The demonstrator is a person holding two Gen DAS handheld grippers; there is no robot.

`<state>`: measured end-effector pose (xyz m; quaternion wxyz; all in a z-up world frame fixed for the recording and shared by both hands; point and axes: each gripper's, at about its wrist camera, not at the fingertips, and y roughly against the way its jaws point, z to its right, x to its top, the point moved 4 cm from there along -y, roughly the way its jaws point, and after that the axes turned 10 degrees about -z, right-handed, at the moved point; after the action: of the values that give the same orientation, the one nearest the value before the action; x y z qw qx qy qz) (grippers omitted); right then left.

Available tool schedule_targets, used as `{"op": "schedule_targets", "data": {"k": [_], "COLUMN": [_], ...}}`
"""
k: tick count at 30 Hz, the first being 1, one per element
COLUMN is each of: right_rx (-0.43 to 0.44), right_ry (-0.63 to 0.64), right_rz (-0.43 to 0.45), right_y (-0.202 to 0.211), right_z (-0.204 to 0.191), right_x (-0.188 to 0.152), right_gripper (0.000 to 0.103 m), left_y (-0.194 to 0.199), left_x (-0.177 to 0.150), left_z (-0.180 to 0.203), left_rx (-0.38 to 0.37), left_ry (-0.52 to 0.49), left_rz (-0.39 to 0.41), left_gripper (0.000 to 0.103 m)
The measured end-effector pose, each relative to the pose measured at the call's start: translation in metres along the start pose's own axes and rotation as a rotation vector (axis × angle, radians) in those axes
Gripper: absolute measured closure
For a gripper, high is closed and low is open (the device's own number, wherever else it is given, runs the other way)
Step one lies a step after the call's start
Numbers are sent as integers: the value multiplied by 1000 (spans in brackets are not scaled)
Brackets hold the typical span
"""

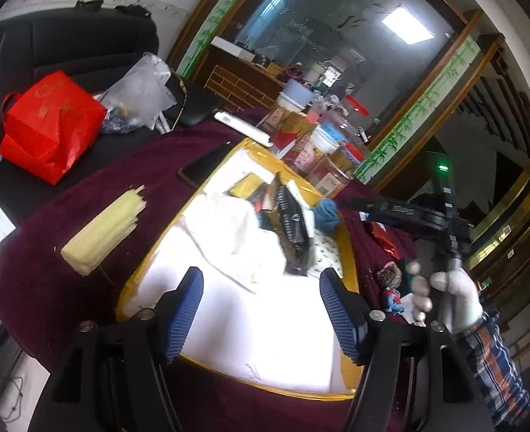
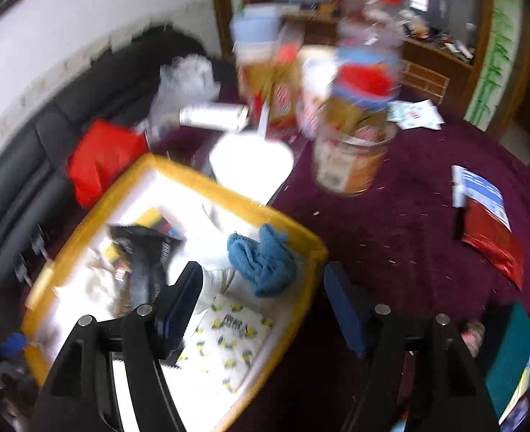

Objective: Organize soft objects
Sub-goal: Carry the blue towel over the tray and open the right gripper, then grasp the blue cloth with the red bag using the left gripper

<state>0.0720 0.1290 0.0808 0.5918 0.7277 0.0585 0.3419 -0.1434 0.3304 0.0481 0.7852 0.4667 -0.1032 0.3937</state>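
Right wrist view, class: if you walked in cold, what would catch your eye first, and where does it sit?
The yellow-rimmed white box at lower left stands out first, on the dark maroon tablecloth. Inside it, a crumpled blue knitted cloth lies near the right-hand rim, beside a black packet. Above the box, a blurred cluster of jars and snack tubs crowds the far side of the table.

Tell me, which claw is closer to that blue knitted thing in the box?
Right. The right claw hangs open just short of the blue knitted thing; the left claw is open at the box's opposite end.
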Motion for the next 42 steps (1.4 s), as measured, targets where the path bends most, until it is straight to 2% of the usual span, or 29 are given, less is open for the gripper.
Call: {"op": "schedule_targets", "data": {"k": [3,5,8,10,12,15,22,26,27,33,36,39,40,42], "right_rx": [11,-12,-108,-203,-270,-309,-293,-234,-209,-207,-214,-229,-229,-234], "right_ry": [-54,-85,-140,-179,-223,-309,-518,-572,-571,-557,-549,-544,-544,-543], "right_rz": [95,185,323,392,406,408,479,462,482,495,494,500,496,480], "right_y": [42,76,123,147,156,158,151,140,144,145,147,150,148,145], "right_z": [19,37,74,102,134,176,254,273,274,274,270,268,268,268], "right_x": [-22,-47,-91,-123,-154,-189,-240,-252,-253,-252,-253,-253,-253,-251], "right_gripper": [28,13,6,6,6,6,6,6,6,6,6,6,6,6], "left_y": [3,3,-3,-11,-21,-42,-91,-124,-132,-196,-225,-240,-240,-241], "left_x": [-3,-6,-14,-21,-28,-44,-69,-79,-79,-75,-78,-80,-80,-82], "left_z": [17,34,66,93,117,160,230,252,257,274,277,279,281,284], "left_rx": [-16,-36,-79,-122,-136,-135,-50,5,15,86,160,193,184,173], "left_ry": [-42,-81,-138,-178,-214,-292,-419,-465,-471,-523,-609,-655,-661,-680], "left_rz": [5,3,-13,-42,-77,-136,-226,-271,-276,-265,-256,-235,-224,-219], "left_gripper": [25,17,5,5,5,5,5,5,5,5,6,15,23,54]}}
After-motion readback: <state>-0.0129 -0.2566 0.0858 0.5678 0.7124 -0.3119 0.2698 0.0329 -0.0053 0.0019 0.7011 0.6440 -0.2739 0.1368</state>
